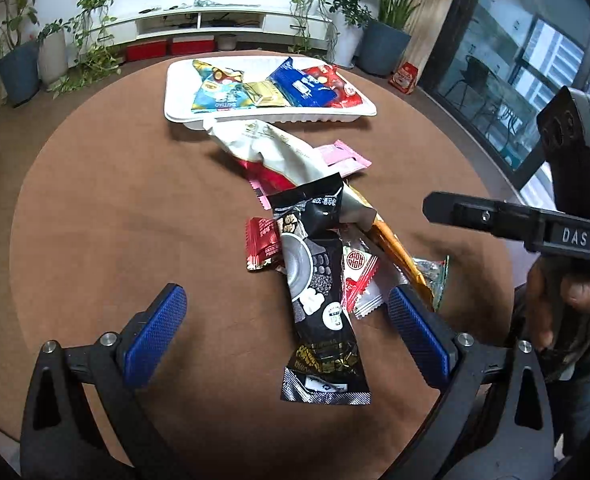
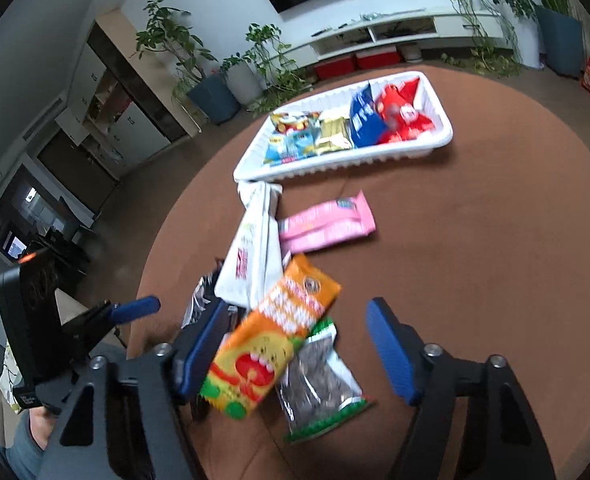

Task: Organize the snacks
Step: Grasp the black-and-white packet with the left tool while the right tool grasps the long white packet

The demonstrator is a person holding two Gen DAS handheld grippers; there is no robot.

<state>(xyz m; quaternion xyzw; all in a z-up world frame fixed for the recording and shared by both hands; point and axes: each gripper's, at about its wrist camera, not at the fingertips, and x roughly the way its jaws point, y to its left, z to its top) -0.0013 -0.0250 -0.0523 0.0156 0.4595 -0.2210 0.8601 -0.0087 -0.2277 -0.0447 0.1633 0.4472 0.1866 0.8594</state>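
Snacks lie piled on my brown counter (image 1: pixel 115 220); my left tool (image 1: pixel 287 316) hangs spread over the black packet (image 1: pixel 319 312), my right tool (image 2: pixel 295 344) spread around the orange packet (image 2: pixel 271 344), the white tray (image 1: pixel 175 96) beyond.

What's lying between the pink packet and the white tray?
Nothing: bare brown table separates the pink packet from the white tray, clearest in the right wrist view.

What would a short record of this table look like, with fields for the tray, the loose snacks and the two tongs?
surface: round brown table
tray: white tray at the far side, holding a row of packets, among them a blue packet and a red packet
loose pile: black packet, white bag, pink packet, orange packet
left tongs: open over the black packet
right tongs: open around the orange packet, not gripping
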